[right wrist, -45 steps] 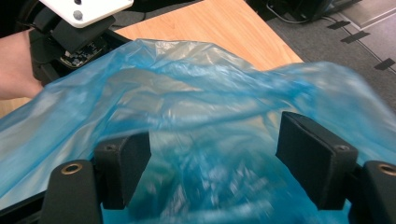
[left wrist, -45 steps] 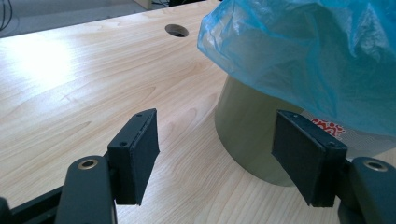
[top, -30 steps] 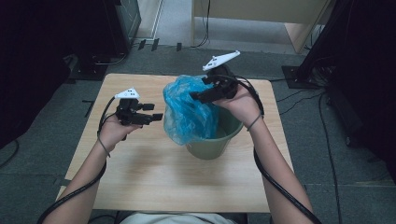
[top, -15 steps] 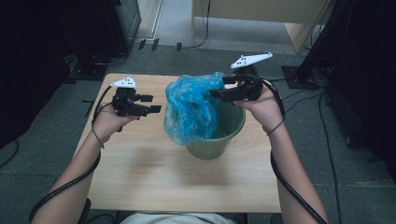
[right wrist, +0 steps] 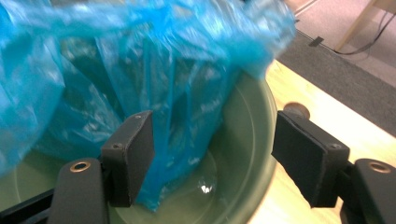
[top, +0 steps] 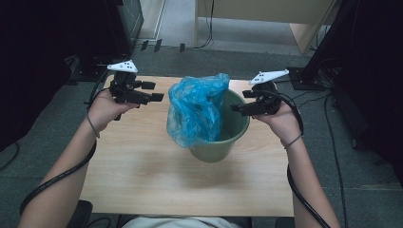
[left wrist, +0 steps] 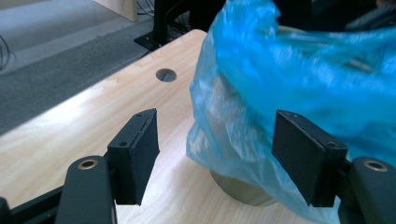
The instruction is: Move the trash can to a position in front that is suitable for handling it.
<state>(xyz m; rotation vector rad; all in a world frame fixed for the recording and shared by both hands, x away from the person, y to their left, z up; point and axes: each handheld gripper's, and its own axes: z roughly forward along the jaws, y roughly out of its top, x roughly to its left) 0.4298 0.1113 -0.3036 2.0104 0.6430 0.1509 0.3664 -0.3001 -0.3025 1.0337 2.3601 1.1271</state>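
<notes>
A green bucket [top: 227, 142] stands in the middle of the wooden table [top: 142, 175]. A crumpled blue plastic bag [top: 196, 111] sits partly inside it and hangs over its left rim. My left gripper [top: 153, 91] is held above the table to the left of the bag, open, with nothing between its pads. In the left gripper view the left gripper [left wrist: 218, 149] faces the bag [left wrist: 299, 70], with the bucket [left wrist: 238, 189] showing beneath it. My right gripper [top: 241, 101] hovers at the bucket's right rim, open and empty. In the right gripper view the right gripper [right wrist: 217, 156] looks into the bucket [right wrist: 247, 135] past the bag [right wrist: 140, 60].
The table has a round cable hole [left wrist: 166, 74] near its far edge. Dark cabinets [top: 71, 33] and a light wooden desk [top: 266, 14] stand beyond it. Cables trail from both grippers along the person's forearms. Bare tabletop lies in front of the bucket.
The right gripper has drawn away from the top of the bag to the right rim of the bucket. The left gripper has risen. The bag stays draped on the bucket.
</notes>
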